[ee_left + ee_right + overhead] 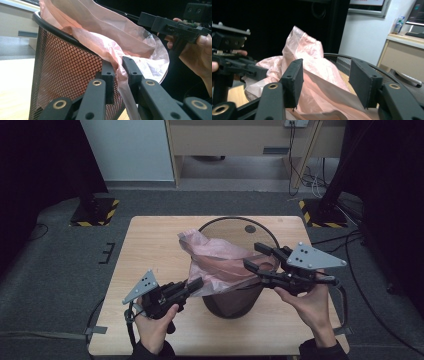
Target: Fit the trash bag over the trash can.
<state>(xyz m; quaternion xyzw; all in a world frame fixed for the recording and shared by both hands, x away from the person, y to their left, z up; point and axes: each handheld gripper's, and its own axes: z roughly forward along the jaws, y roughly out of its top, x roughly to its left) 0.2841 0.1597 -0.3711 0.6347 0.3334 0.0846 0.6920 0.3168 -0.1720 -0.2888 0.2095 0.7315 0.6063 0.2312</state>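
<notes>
Left gripper point(196, 283) pinching pink plastic bag point(220, 260) at near rim of black mesh wastebasket point(235, 297) on wooden table point(150, 250); right gripper point(260, 257) agape over bag; lining judged partial, far rim uncovered.

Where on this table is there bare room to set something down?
Free: the table left of the mesh bin, and the near strip between the forearms. Crowded: the bin's near rim, where both tongs, left and right, meet the pink bag.
</notes>
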